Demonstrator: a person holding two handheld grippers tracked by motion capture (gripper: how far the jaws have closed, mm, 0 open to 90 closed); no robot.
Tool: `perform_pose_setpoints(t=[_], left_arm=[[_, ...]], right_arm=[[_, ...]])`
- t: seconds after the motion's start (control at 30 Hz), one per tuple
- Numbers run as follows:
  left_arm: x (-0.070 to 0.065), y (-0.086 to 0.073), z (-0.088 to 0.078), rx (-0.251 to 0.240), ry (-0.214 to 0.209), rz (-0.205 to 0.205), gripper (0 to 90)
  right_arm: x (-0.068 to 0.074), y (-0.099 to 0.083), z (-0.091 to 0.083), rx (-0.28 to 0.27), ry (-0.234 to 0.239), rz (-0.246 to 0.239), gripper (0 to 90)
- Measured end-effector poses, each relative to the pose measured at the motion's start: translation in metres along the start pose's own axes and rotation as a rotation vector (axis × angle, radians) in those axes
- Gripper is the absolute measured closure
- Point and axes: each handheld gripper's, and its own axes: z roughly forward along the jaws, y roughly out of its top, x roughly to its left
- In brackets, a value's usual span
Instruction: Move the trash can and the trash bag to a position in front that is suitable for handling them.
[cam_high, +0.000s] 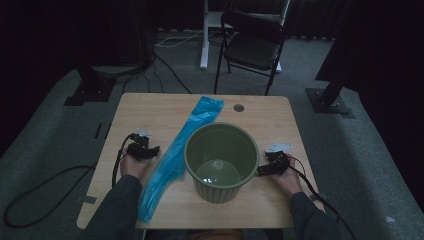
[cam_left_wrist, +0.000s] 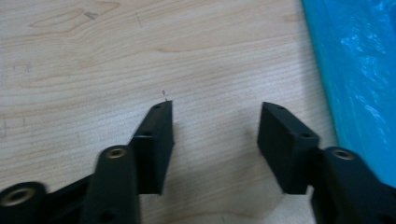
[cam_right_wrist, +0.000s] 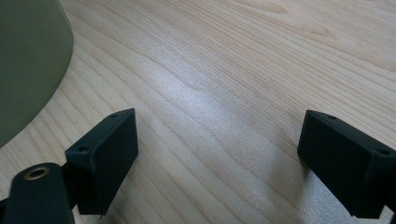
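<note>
1. At the bottom of the high view, the person's grey-sleeved forearms are reaching onto the light wooden bench (cam_high: 150, 107), one at lower left, one at lower right.
2. The left gripper (cam_high: 143, 149) is sitting left of centre; in the left gripper view its jaws are standing apart over bare wood, holding nothing (cam_left_wrist: 215, 126).
3. The right gripper (cam_high: 272, 165) is lying at right of centre; in the right gripper view its jaws are spreading wide and gripping nothing (cam_right_wrist: 217, 154).
4. The round olive-green ribbed plastic bucket (cam_high: 221, 160) is standing upright at the centre, between the two grippers, just beside the right one.
5. The long crumpled blue plastic bag (cam_high: 175, 155) is stretching diagonally from lower left towards upper centre, touching the bucket's left side.
6. On the grey carpet floor (cam_high: 360, 150) at the top, a black folding chair (cam_high: 252, 42) is standing.
</note>
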Motion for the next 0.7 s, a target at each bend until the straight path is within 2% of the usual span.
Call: perform_pose_setpoints(t=[0.03,0.07,0.1,0.13,0.17,0.23,0.3,0.37,0.43,0.5,0.57,0.7], left_arm=[[0.0,0.0,0.0,0.0,0.0,0.0,51.3],[0.0,0.0,-0.001,0.003,-0.008,-0.001,53.1],[0.0,0.0,-0.002,0.005,-0.027,-0.006,53.1],[0.0,0.001,-0.004,-0.002,-0.044,-0.007,53.3],[0.0,0.001,-0.004,-0.002,-0.044,-0.007,54.2],[-0.006,0.007,-0.016,-0.06,-0.097,-0.001,54.4],[-0.014,0.011,-0.026,-0.09,-0.156,0.014,54.3],[-0.027,0.014,-0.038,-0.117,-0.194,0.064,53.7],[-0.039,0.016,-0.05,-0.146,-0.217,0.122,52.7],[-0.051,0.016,-0.059,-0.175,-0.242,0.163,51.4],[-0.063,0.017,-0.065,-0.183,-0.267,0.208,49.9],[-0.085,0.016,-0.073,-0.198,-0.323,0.277,49.1]], right_arm=[[0.0,0.0,0.0,0.0,0.0,0.0,14.2],[0.001,0.0,-0.002,0.001,-0.005,0.009,23.2],[0.001,0.0,-0.002,0.001,-0.005,0.009,23.2],[0.001,0.001,-0.004,0.004,-0.005,0.009,29.6],[0.001,0.001,-0.004,0.004,-0.005,0.009,29.6],[0.002,0.002,-0.009,0.028,-0.012,0.023,42.3],[0.001,0.003,-0.012,0.037,0.009,0.043,49.2],[0.004,0.004,-0.016,0.033,0.036,0.049,51.3],[0.009,0.008,-0.021,0.019,0.056,0.03,52.7],[0.016,0.012,-0.026,0.006,0.069,0.002,52.8],[0.023,0.016,-0.031,-0.011,0.098,-0.005,53.2],[0.034,0.022,-0.043,-0.049,0.12,-0.035,53.2]])
